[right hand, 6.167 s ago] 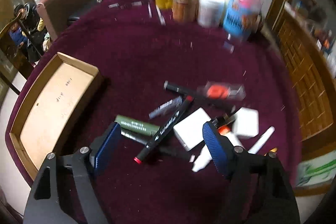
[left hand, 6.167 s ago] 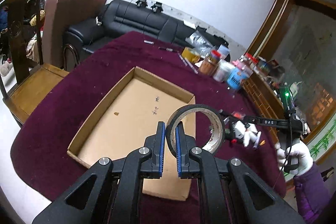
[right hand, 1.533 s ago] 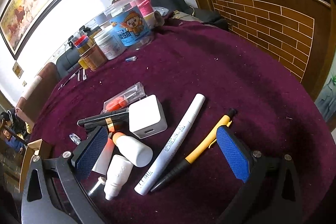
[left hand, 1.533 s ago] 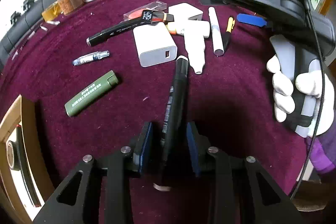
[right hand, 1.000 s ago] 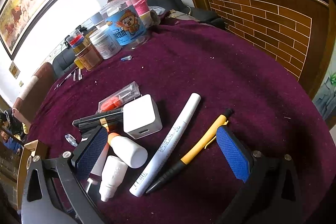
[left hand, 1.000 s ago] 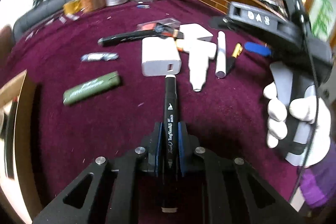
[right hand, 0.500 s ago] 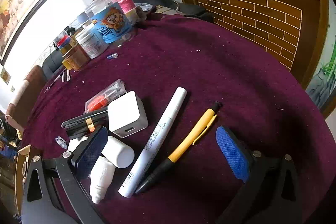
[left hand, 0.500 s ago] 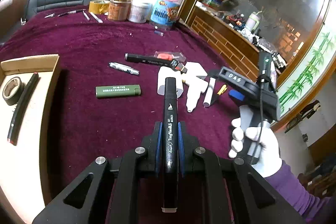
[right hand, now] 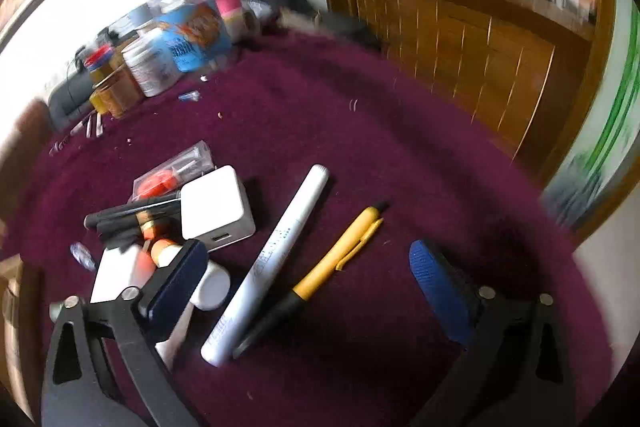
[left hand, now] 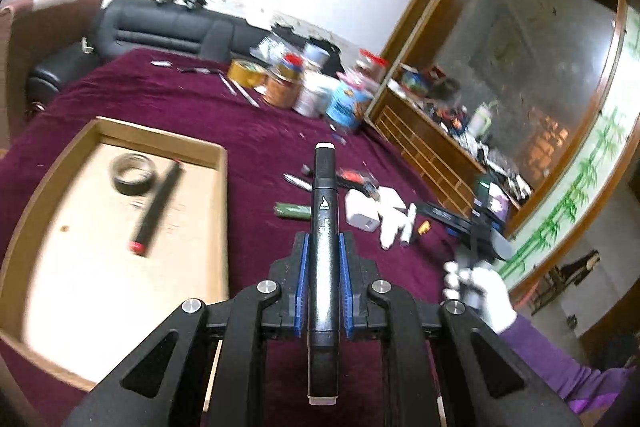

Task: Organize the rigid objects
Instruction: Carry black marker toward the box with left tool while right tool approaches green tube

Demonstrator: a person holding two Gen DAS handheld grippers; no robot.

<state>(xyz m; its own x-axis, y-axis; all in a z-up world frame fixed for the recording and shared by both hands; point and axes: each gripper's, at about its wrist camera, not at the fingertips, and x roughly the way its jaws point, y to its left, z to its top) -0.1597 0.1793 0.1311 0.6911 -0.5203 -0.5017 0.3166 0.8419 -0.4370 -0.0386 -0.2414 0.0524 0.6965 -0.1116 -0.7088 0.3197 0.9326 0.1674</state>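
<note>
Left fingers (left hand: 323, 267) clamp black marker (left hand: 323, 227) near box (left hand: 222, 187) rim; right fingers (right hand: 308, 283) wide, prob. empty.

The right gripper (right hand: 308, 283) hangs wide open over the maroon desk (right hand: 400, 155). Between its blue pads lie a white marker (right hand: 272, 259) and a yellow pen (right hand: 336, 259). A white charger cube (right hand: 214, 207) sits at centre left, jars (right hand: 180, 39) at upper left.

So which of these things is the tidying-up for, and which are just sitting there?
For the job: black marker clamped in the left hand-held gripper, cardboard box, white marker, yellow pen, white charger.

Just lying about: jars, sofa, wooden cabinet.
</note>
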